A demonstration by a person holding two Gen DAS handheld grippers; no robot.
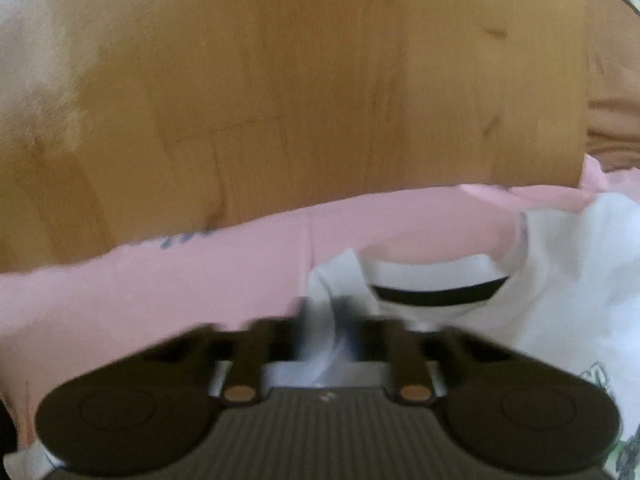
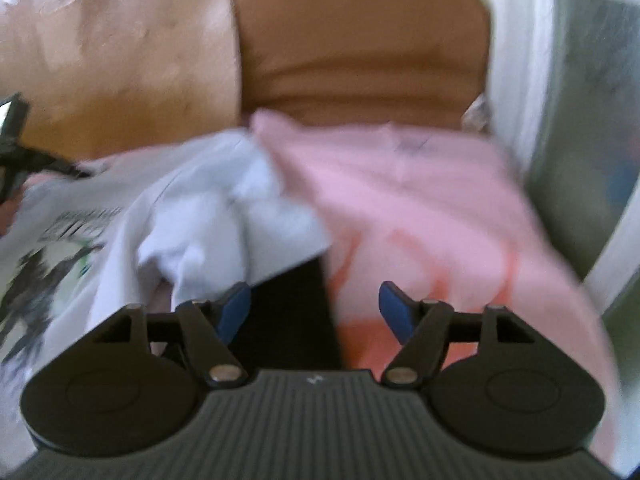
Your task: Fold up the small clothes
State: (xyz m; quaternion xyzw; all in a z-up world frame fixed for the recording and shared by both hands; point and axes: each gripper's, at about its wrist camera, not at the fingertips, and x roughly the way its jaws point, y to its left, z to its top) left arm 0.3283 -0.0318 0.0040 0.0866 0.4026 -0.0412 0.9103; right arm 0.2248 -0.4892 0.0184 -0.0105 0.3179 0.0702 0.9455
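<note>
A white shirt (image 1: 560, 280) with a black-striped collar lies on a pink garment (image 1: 180, 280) on the wooden table (image 1: 280, 80). My left gripper (image 1: 324, 320) is shut on a pinch of the white shirt's fabric near the collar; the picture is blurred there. In the right wrist view the white shirt (image 2: 192, 220), with a dark print, lies rumpled to the left and the pink garment (image 2: 400, 200) to the right. My right gripper (image 2: 316, 306) is open just above them, and its blue pads (image 2: 236, 308) press on nothing.
A brown padded chair (image 2: 360, 40) stands behind the table's far edge. A white frame with glass (image 2: 512, 60) rises at the right. The left gripper's black frame (image 2: 16, 148) shows at the left edge. Bare wood (image 2: 120, 60) lies beyond the clothes.
</note>
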